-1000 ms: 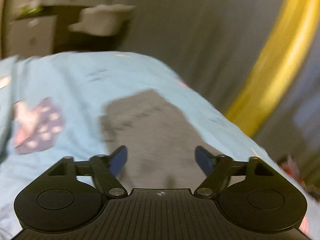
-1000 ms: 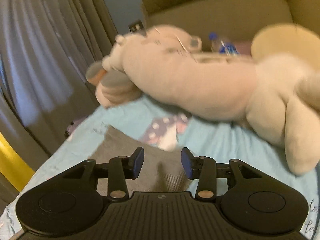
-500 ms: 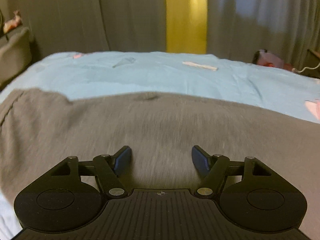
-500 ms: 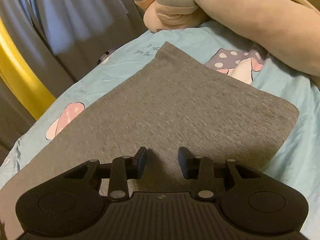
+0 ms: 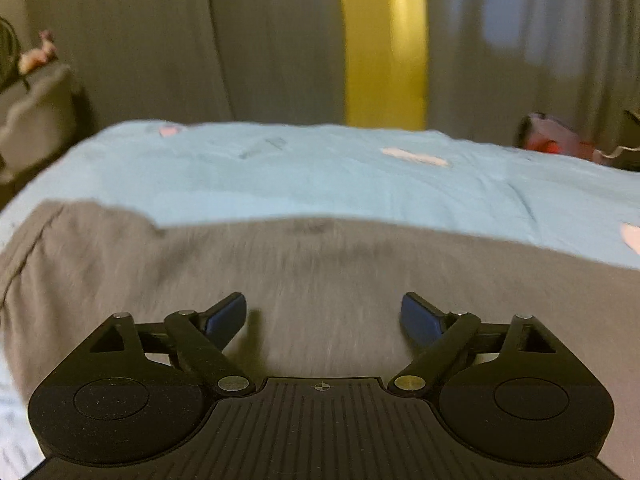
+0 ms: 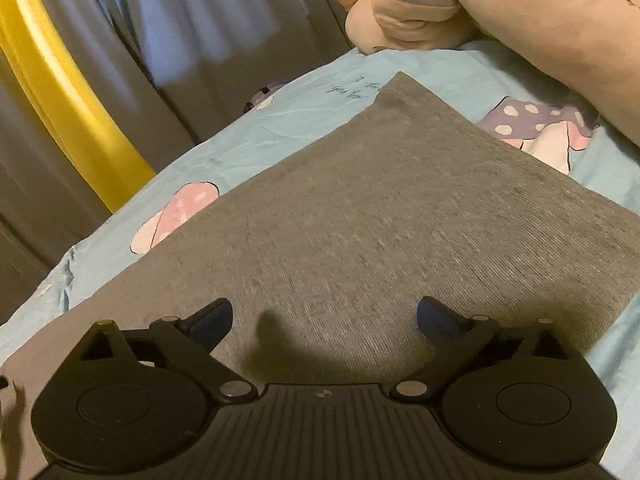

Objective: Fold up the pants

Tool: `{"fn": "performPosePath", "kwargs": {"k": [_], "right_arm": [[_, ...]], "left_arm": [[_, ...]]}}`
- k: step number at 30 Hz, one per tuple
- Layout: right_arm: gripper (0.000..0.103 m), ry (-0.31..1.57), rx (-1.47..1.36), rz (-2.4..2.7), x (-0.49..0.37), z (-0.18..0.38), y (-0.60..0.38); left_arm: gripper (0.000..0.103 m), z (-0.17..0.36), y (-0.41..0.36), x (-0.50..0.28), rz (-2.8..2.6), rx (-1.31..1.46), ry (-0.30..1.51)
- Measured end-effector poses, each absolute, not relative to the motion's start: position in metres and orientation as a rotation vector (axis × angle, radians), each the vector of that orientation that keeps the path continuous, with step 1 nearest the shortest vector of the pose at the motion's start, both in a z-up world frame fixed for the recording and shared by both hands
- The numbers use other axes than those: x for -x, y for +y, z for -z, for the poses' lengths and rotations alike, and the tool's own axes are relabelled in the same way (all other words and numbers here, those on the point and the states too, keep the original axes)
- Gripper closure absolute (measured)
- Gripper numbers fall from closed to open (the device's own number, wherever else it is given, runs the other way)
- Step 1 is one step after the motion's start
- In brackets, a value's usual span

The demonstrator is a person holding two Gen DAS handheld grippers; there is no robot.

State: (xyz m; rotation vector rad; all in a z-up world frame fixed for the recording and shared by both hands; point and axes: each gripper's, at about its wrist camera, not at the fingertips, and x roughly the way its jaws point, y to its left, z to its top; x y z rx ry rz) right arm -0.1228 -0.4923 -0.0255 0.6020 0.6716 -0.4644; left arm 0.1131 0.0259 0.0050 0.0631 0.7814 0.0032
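Grey pants (image 5: pixel 320 276) lie flat on a light blue bed sheet (image 5: pixel 320 172). In the right wrist view the pants (image 6: pixel 400 216) show as a flat grey rectangle with one corner pointing away. My left gripper (image 5: pixel 323 314) is open and empty, low over the grey cloth. My right gripper (image 6: pixel 325 317) is open wide and empty, close above the cloth, and casts a shadow on it.
A large beige plush toy (image 6: pixel 520 12) lies along the far side of the bed. Grey curtains and a yellow strip (image 5: pixel 384 44) stand behind the bed. A dark red object (image 5: pixel 552 140) sits past the bed's far right edge.
Both grippers swung down over the pants. The right gripper's jaws opened wider in the last half second. The left gripper stays open and pulled back slightly.
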Motion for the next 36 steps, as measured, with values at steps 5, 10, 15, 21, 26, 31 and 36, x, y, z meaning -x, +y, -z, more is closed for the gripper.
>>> {"fn": "performPosePath", "kwargs": {"k": [5,10,15,21,26,31,36], "right_arm": [[0.005,0.466,-0.940,0.410,0.173,0.031,-0.520],[0.035,0.286,-1.190,0.437,0.237,0.045,-0.545],[0.073,0.234,-1.181,0.643,0.282,0.044,-0.553],[0.073,0.247,-1.188,0.647,0.290,0.052,-0.552],[0.056,0.262,-1.174,0.604,0.277,0.053,-0.563],[0.054,0.220,-1.212,0.617,0.275,0.060,-0.575],[0.058,0.202,-1.196,0.598,0.269,0.060,-0.586]], "left_arm": [[0.008,0.000,0.057,-0.066,-0.006,-0.012,0.857],[0.007,-0.002,0.067,-0.037,-0.009,0.164,0.862],[0.006,0.003,0.060,-0.040,-0.041,0.117,0.862],[0.006,0.009,0.064,-0.044,-0.089,0.133,0.882],[0.006,0.011,0.057,-0.044,-0.101,0.080,0.892],[0.006,0.013,0.051,-0.046,-0.114,0.041,0.895],[0.005,0.015,0.049,-0.047,-0.119,0.024,0.896]]}}
